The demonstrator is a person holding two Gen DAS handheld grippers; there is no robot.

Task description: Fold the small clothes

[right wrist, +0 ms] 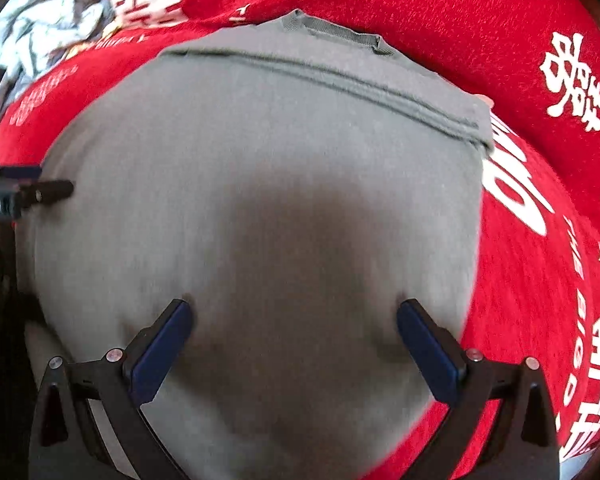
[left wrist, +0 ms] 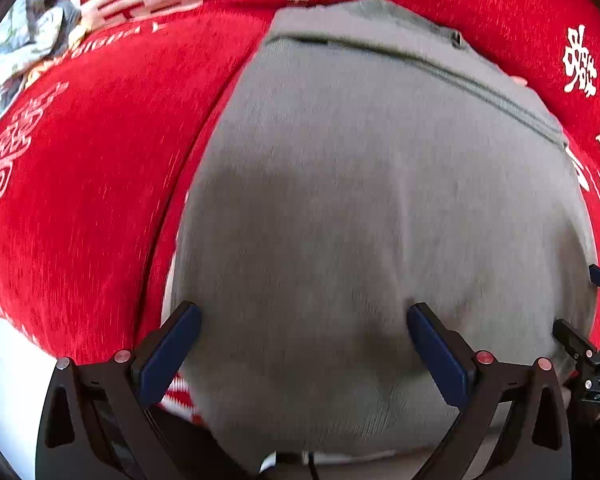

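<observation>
Lying flat on a red cloth with white printed characters (left wrist: 100, 200), a small grey knitted garment (left wrist: 360, 200) fills most of both wrist views, its ribbed neckline (right wrist: 340, 34) at the far end and a stitched seam running across just below it. The left tongs (left wrist: 304, 316) are spread wide, both blue-padded fingertips (left wrist: 180, 336) pressing down onto the near part of the grey fabric, nothing pinched between them. The right tongs (right wrist: 294, 312) are likewise spread, their blue pads (right wrist: 168, 336) resting on the same garment close to its near edge, with a soft shadow on the cloth ahead of them. In the right wrist view, the left tongs show as dark parts at the left border (right wrist: 32, 192), touching the garment's left side. A crumpled pile of pale patterned clothes (right wrist: 48, 20) sits at the far left, beyond the red cloth. Motion blur softens the fabric's texture in both views.
</observation>
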